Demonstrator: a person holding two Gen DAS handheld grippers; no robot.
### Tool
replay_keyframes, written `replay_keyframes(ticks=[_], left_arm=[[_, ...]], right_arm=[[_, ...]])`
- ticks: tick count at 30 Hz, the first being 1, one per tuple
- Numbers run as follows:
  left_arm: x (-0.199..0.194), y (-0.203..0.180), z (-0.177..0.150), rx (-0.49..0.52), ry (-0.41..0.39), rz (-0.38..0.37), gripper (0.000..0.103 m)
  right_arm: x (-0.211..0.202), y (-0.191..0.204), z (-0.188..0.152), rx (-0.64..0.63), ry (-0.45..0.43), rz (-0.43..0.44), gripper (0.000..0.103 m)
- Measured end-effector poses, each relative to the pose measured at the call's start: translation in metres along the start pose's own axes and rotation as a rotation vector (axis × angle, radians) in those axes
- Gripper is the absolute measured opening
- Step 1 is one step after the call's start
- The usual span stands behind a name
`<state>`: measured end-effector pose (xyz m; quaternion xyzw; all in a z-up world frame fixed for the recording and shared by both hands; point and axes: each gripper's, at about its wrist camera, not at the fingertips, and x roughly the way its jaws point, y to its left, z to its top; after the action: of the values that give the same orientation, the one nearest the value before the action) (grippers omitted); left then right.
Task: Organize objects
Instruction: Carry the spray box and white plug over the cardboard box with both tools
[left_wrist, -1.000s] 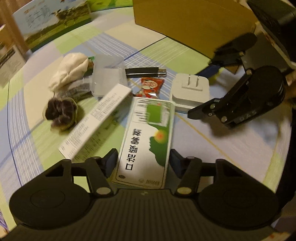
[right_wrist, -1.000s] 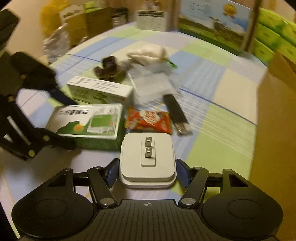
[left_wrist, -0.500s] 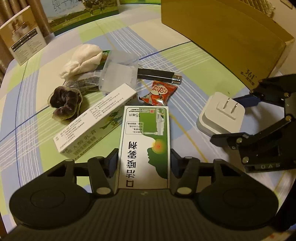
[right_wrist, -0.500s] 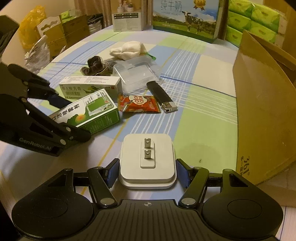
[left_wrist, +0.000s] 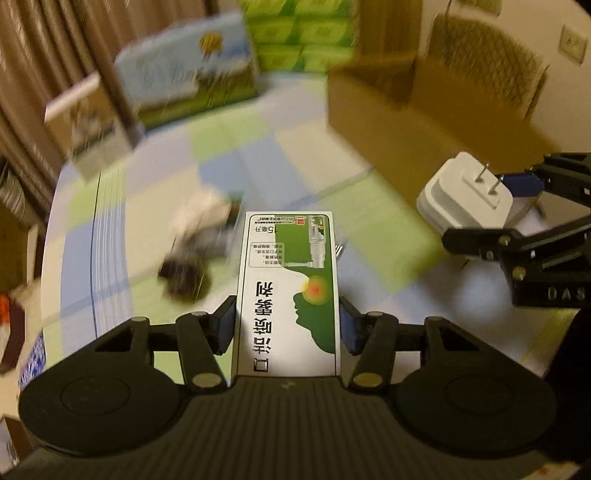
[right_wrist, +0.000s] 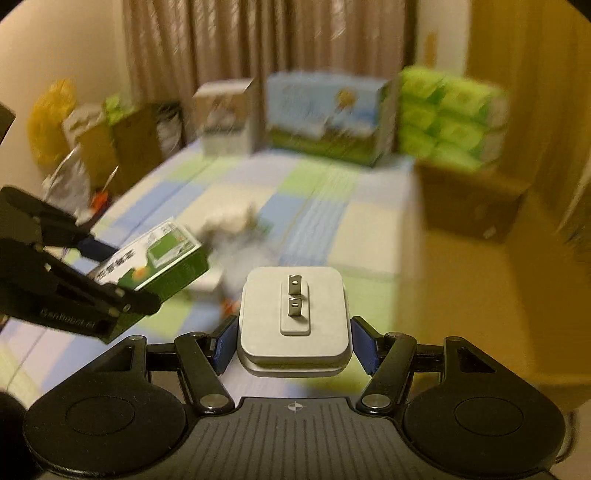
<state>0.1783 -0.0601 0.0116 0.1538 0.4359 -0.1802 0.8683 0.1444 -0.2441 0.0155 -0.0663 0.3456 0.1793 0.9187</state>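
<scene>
My left gripper (left_wrist: 287, 322) is shut on a green and white medicine box (left_wrist: 290, 284) and holds it in the air above the table. The same box shows in the right wrist view (right_wrist: 159, 262). My right gripper (right_wrist: 293, 339) is shut on a white plug adapter (right_wrist: 293, 314), prongs up, also lifted. The adapter shows at the right of the left wrist view (left_wrist: 465, 195). An open brown cardboard box (left_wrist: 424, 107) stands at the right, close to the adapter. The rest of the pile (left_wrist: 199, 243) lies blurred on the checked tablecloth below.
A milk carton box (right_wrist: 325, 114), a small white box (right_wrist: 225, 118) and green tissue packs (right_wrist: 447, 122) stand along the table's far edge. Curtains hang behind. Bags and boxes (right_wrist: 92, 133) sit beyond the table's left side.
Both grippers have risen from the table with their objects and tilted up, so the far edge and curtains now show. The views are blurred by motion.
</scene>
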Motion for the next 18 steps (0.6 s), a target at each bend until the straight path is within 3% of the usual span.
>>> replay_keyframes(ticks=[5,9,18], left_arm=[[-0.02,-0.051,0.064,0.056,-0.097,-0.091,0.05],[-0.01,-0.1,0.102,0.107,-0.12,-0.151,0.05],[0.047,-0.164,0.138,0.176,-0.09,-0.21,0.051]], right_arm=[[-0.031,-0.068,0.026,0.033,-0.018,-0.112,0.062],[-0.033,-0.117,0.021,0.055,0.02,-0.163,0.062],[-0.017,-0.178,-0.005,0.133,0.073,-0.198,0.062]])
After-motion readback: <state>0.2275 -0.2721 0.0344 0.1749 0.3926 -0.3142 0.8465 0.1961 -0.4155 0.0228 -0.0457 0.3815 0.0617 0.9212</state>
